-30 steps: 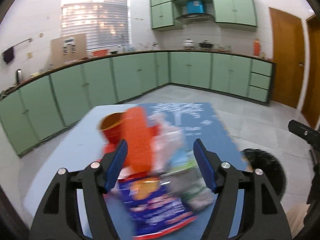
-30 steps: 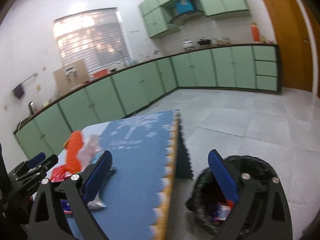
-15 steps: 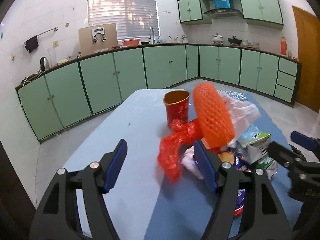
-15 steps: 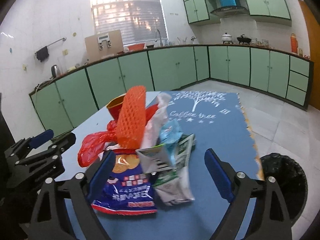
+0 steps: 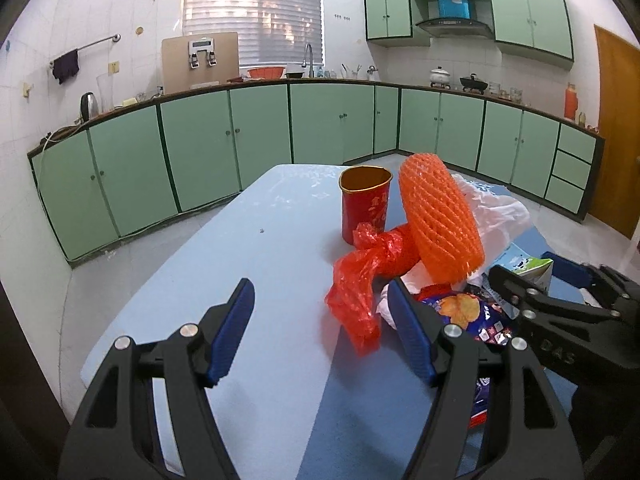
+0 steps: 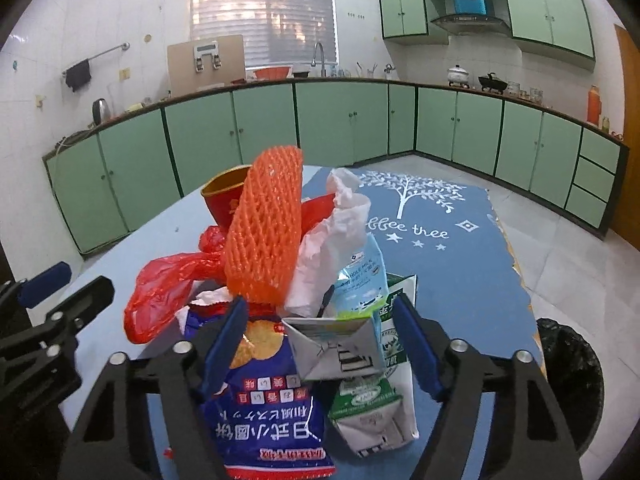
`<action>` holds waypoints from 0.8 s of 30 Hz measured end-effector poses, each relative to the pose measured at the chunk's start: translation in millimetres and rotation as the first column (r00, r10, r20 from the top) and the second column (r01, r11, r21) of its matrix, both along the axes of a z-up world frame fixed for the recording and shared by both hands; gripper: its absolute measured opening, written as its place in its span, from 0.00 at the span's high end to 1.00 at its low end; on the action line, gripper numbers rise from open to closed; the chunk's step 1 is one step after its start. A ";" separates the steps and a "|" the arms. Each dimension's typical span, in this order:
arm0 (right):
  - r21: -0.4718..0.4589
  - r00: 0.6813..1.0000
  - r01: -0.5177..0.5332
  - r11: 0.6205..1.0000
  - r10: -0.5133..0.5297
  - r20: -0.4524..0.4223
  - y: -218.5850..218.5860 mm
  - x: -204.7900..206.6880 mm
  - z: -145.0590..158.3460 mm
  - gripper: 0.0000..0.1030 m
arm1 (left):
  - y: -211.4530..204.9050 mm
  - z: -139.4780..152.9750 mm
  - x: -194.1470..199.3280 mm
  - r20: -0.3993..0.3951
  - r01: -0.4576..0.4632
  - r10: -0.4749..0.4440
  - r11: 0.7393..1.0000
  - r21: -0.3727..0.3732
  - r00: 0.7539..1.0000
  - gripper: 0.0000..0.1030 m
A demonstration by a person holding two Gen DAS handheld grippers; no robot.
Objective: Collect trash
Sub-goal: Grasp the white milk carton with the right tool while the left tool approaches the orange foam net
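Note:
A heap of trash lies on the table: an orange foam net (image 6: 264,232), a red plastic bag (image 6: 168,284), a red paper cup (image 5: 365,204), white plastic (image 6: 332,248), a blue snack bag (image 6: 260,408) and milk cartons (image 6: 352,320). My right gripper (image 6: 320,344) is open, its jaws either side of the upper carton and the snack bag's top. My left gripper (image 5: 320,332) is open and empty, left of the heap, its right finger (image 5: 412,336) close to the red bag (image 5: 360,280). The net also shows in the left wrist view (image 5: 440,220).
A black-lined trash bin (image 6: 572,376) stands on the floor right of the table. A blue mat (image 6: 440,248) with a white tree print covers the table's right part; the light blue tabletop (image 5: 260,264) lies left. Green kitchen cabinets (image 5: 320,124) line the walls.
Both grippers have swung left from the bin side toward the heap. The right gripper has come up to the carton and snack bag. The left gripper has shifted left of the heap.

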State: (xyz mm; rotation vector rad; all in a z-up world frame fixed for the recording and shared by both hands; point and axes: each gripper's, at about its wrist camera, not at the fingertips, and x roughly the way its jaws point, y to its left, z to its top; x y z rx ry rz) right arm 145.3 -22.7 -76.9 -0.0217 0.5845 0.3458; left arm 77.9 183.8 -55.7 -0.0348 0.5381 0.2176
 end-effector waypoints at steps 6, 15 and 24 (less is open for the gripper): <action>0.023 0.999 -0.010 1.000 0.011 -0.037 -4.6 6.1 -5.6 0.47 | -5.9 0.8 2.5 0.007 0.012 -0.012 1.000 -0.001 1.000 0.35; 0.032 0.999 -0.004 0.999 0.005 -0.033 -9.4 2.8 -4.8 0.33 | -12.5 -1.4 2.3 0.006 0.022 -0.022 1.000 0.007 1.000 0.35; -0.007 0.997 -0.003 1.000 0.003 -0.081 -2.1 9.2 -12.9 0.48 | -13.4 -0.6 2.2 0.009 0.025 -0.025 1.000 0.002 1.000 0.35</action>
